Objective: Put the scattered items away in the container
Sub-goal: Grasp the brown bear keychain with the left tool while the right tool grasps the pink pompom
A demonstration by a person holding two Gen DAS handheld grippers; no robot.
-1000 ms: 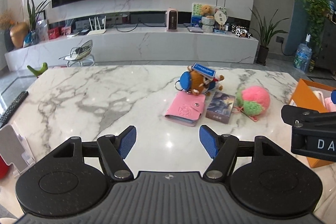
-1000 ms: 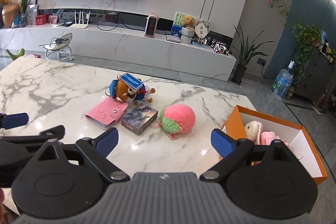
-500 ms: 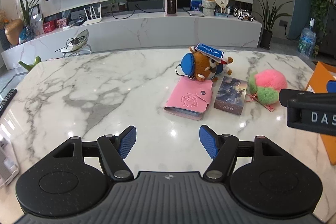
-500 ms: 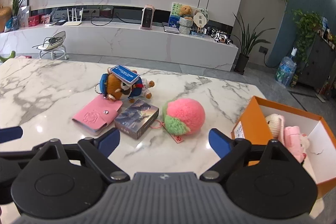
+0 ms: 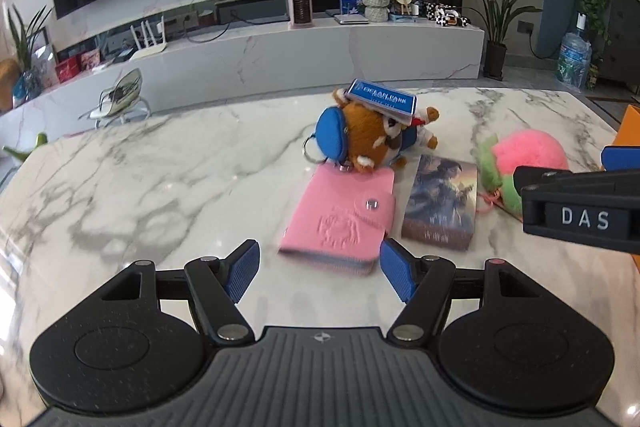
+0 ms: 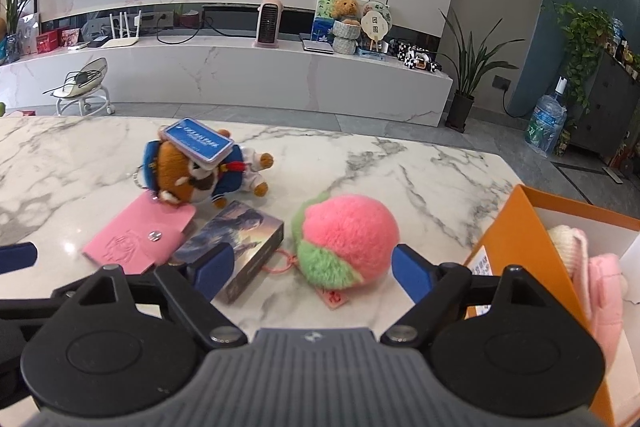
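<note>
Here the pink-and-green pompom (image 6: 346, 242) lies on the marble tabletop (image 6: 420, 179), just ahead of the right gripper (image 6: 312, 267), whose fingers are spread wide and empty. At its 9 o'clock lie a card box (image 6: 240, 247) and pink wallet (image 5: 340, 215), the latter before the left gripper (image 5: 318, 269), likewise spread; the orange box (image 6: 516, 239) stands at 3 o'clock.

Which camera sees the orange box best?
The right wrist view: the orange box shows its open top, with a pink soft toy inside. The left wrist view catches only an orange sliver at its right edge.
</note>
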